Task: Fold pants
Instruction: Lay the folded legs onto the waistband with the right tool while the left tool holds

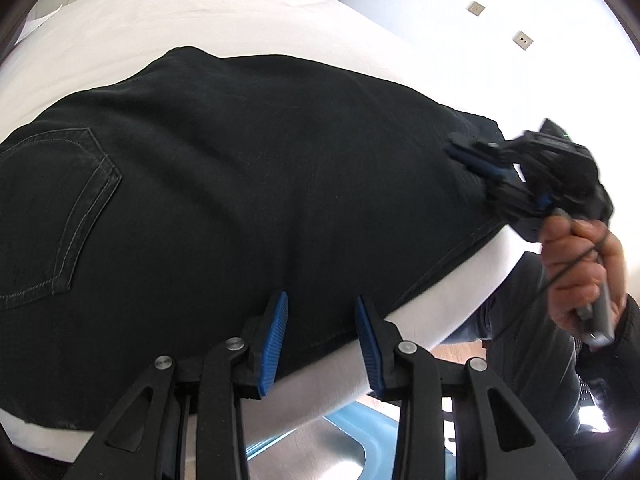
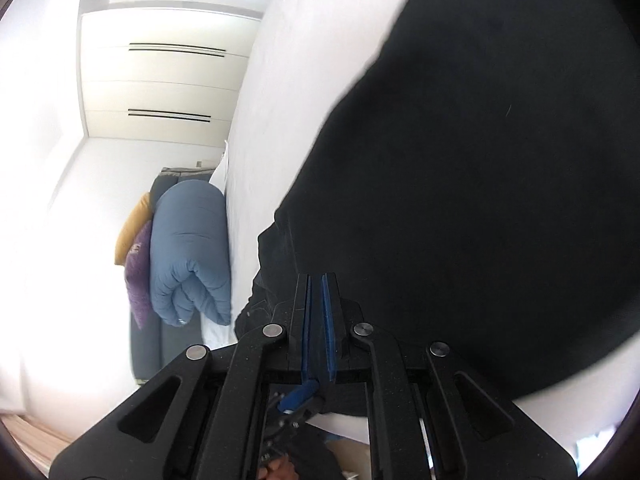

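Blue-padded left tool (image 1: 322, 344) hangs released over the near edge of black denim pants (image 1: 240, 168) spread on a white bed (image 1: 200, 12). At the hem end, the right tool (image 2: 318, 300) appears clenched on a pinch of cloth. A clean fold likely needs both edges gripped squarely. No containers visible.

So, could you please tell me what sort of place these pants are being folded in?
Most likely a bedroom: the black denim pants lie on a white bed, with tall cream built-in wardrobes behind and a rolled blue quilt with pillows stacked beside it.
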Available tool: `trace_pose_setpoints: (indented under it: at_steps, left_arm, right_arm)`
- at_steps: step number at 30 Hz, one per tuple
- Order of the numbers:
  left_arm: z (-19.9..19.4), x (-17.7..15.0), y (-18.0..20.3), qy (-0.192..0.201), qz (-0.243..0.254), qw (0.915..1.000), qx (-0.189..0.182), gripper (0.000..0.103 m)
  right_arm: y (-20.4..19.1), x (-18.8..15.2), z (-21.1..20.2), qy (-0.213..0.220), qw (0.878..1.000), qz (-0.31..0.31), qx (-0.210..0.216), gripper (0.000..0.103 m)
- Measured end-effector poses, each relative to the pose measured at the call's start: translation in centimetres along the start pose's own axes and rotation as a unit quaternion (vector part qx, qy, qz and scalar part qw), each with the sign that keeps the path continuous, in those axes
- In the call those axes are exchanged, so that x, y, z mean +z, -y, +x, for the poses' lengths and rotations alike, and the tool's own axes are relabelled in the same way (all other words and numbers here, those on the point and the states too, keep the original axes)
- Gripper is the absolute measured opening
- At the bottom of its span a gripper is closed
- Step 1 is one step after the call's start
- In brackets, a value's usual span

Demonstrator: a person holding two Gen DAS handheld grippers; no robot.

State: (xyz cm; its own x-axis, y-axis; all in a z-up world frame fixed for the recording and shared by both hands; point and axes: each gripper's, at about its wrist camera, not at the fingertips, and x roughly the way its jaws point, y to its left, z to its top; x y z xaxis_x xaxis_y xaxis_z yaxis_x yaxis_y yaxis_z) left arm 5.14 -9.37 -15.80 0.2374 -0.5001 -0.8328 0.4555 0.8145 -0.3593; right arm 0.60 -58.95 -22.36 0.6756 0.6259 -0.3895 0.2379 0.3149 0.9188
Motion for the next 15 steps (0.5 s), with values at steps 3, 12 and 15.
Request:
trace_pose_setpoints:
  at_steps: [3, 12, 15]
  left_arm:
    - [-1.6, -0.7, 0.1, 0.001, 0.006, 1.0000, 0.001, 0.036]
    - [1.4, 10.0, 0.9, 0.070, -0.036, 0.9831, -0.166, 0.006]
    - [5.8, 12.7, 1.1, 0.048, -0.040, 0.9866, -0.151, 0.006]
  right_arm:
    - [4.5, 0.0, -1.2, 0.003, 0.999, 0.021, -0.041, 0.000]
    - [5.3, -0.4, -1.7, 0.020, 0.998, 0.011, -0.058, 0.000]
    - [5.3, -0.5, -2.4, 0.020, 0.998, 0.013, -0.062, 0.000]
